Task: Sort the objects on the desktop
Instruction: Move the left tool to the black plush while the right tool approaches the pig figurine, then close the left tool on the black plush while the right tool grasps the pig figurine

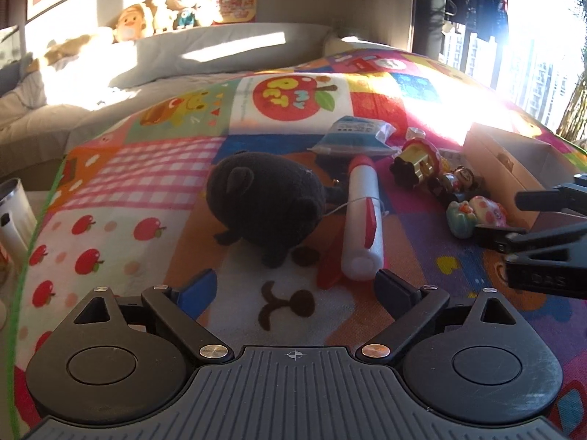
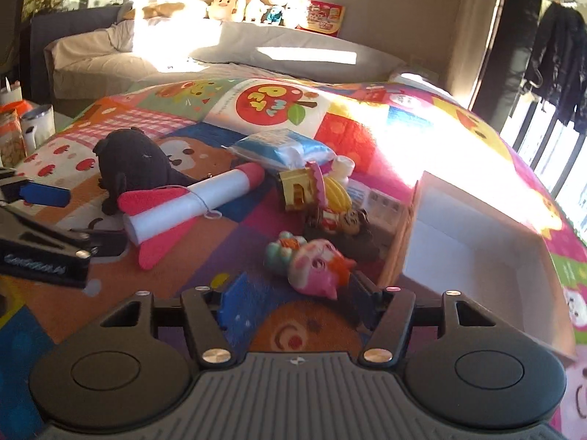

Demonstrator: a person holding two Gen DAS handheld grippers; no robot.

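Left wrist view is showing the left tongs (image 1: 295, 289) standing wide open over a bright patchwork blanket (image 1: 154, 168), nothing between the pads. The foam rocket (image 1: 363, 220), white with a red nose and red fins, is serving as the landmark: its tail is lying just ahead of the right pad, nose pointing away. Left of the rocket, touching or nearly touching it, a black plush (image 1: 268, 209) is sitting. Beyond the rocket's nose a blue tissue pack (image 1: 352, 135) is lying. Right of the rocket a yellow toy house (image 1: 416, 163), a small dark figure (image 1: 458, 181) and a pink doll (image 1: 477, 216) are lying in a loose cluster, and farther right an open box (image 1: 510, 161) is standing in strong sunlight.

Right wrist view is showing the right tongs (image 2: 297, 304) partly open, gripping nothing. The doll (image 2: 312, 264) is lying just ahead of them, its pink head close to the right pad; whether the pad is touching it I cannot tell. Here the rocket (image 2: 190, 201) is lying up and to the left of the doll, the plush (image 2: 135, 168) behind it, the pack (image 2: 282, 146) beyond its nose, and the house (image 2: 312, 187) and figure (image 2: 341, 222) to its right. The box (image 2: 477, 242), white inside, is sitting well right of the rocket. The left tongs (image 2: 44, 220) are reaching in from the left edge, near the rocket's tail.
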